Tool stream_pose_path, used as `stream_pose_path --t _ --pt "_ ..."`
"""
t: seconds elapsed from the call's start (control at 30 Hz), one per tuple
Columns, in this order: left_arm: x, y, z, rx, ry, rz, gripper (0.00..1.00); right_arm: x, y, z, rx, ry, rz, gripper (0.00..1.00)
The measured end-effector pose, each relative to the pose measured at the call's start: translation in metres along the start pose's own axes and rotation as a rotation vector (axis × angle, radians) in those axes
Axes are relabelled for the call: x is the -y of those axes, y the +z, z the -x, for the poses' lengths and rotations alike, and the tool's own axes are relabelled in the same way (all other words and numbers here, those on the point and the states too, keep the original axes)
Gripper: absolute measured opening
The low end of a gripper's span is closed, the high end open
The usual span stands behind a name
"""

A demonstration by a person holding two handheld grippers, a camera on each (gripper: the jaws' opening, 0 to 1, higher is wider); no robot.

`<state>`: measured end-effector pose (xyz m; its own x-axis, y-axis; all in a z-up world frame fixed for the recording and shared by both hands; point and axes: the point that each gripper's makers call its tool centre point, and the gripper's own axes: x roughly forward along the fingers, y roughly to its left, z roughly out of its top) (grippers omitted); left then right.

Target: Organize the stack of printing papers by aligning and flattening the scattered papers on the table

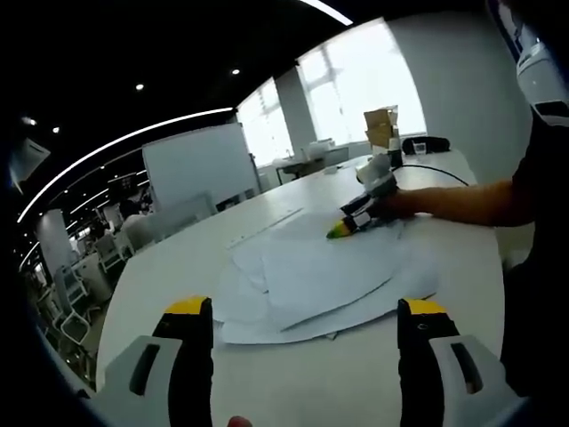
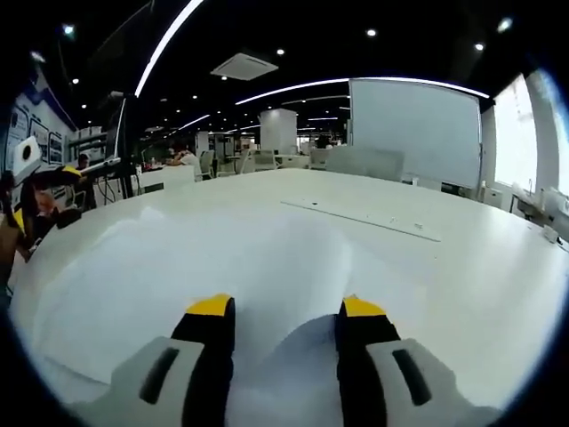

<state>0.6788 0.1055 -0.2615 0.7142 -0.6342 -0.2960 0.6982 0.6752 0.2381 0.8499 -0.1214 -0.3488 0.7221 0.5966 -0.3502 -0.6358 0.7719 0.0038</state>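
Observation:
Several white printing papers [image 1: 311,276] lie fanned out and overlapping on the white table [image 1: 178,267]. My left gripper [image 1: 305,311] hovers at the near edge of the pile, its yellow-tipped jaws wide open with nothing between them. My right gripper [image 1: 342,228], held out on a person's arm [image 1: 453,203], has its tips down on the far side of the pile. In the right gripper view its jaws [image 2: 286,310] stand open with a narrower gap, low over the papers [image 2: 222,267]. The left gripper [image 2: 27,209] appears at that view's left edge.
A long thin white strip [image 2: 364,216] lies on the table beyond the papers. A cardboard box [image 1: 380,126] and a black cable [image 1: 425,147] sit at the far end. A whiteboard [image 1: 197,165] and office chairs [image 1: 76,302] stand past the table edge.

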Motion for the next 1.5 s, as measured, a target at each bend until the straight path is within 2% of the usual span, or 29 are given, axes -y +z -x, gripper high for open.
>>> stream_pose_path --t 0.3,0.67,1.3,1.5 --pt "0.0001 0.0000 -0.0001 -0.003 0.000 -0.005 0.88 -0.0010 0.0003 -0.0008 -0.002 0.009 0.003 0.35" --pt "-0.0001 0.0003 -0.0007 -0.005 -0.001 -0.009 0.88 -0.0076 0.0010 -0.0035 0.002 0.049 0.023 0.25" --pt "0.0027 -0.0022 -0.0025 -0.006 -0.005 -0.002 0.87 -0.0024 0.0009 -0.0056 -0.002 0.048 0.019 0.23" --pt "0.0023 -0.0015 -0.0015 -0.002 -0.002 -0.001 0.87 -0.0009 0.0007 -0.0052 -0.003 0.047 0.025 0.18"
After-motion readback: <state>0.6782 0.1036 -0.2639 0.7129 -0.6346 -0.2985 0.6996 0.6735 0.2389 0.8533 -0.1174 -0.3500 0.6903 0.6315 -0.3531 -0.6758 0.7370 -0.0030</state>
